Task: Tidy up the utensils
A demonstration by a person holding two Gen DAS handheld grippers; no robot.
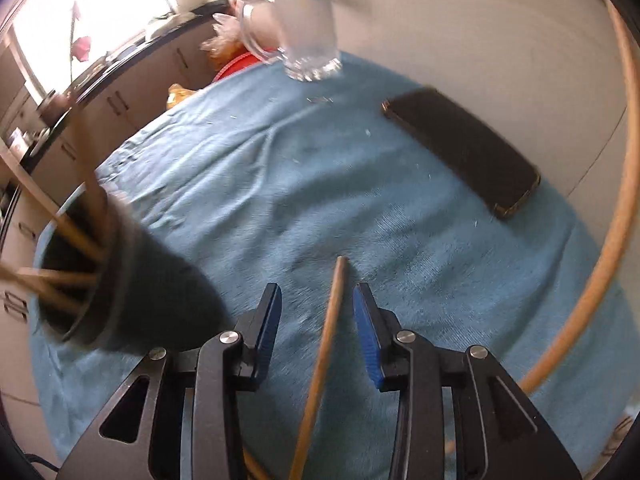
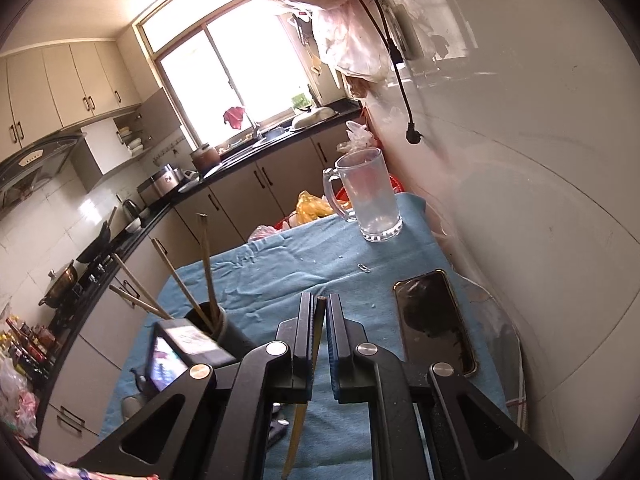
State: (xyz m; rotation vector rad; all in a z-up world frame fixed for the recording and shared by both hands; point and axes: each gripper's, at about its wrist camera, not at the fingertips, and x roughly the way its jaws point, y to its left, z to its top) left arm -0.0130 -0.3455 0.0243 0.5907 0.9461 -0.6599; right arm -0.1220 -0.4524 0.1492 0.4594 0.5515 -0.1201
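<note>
A blue cloth (image 1: 280, 184) covers the table and carries every item. On its left side stands a dark holder (image 1: 92, 280), holding several wooden chopsticks (image 1: 76, 236) that lean out to the left; in the right wrist view the same holder (image 2: 218, 326) sits left of the tongs. A clear glass mug (image 1: 304, 28) stands at the far edge of the cloth, and a black phone (image 1: 464, 152) lies flat on the right, near the wall. A small paper clip (image 2: 363, 268) lies between mug and phone.

The left gripper (image 1: 318, 308) has its jaws apart. A single chopstick (image 1: 324, 360) runs between them from near to far, closer to the right finger, touching neither pad; its far tip reaches just past the fingertips. Whether it rests on the cloth cannot be told.

The right gripper (image 2: 320, 316) has its jaws drawn together and clamped on a second chopstick (image 2: 312, 360), which lies along the fingers, its tip level with the fingertips and its near end extending below the jaws. This gripper is right of the holder and well apart from the mug.
</note>
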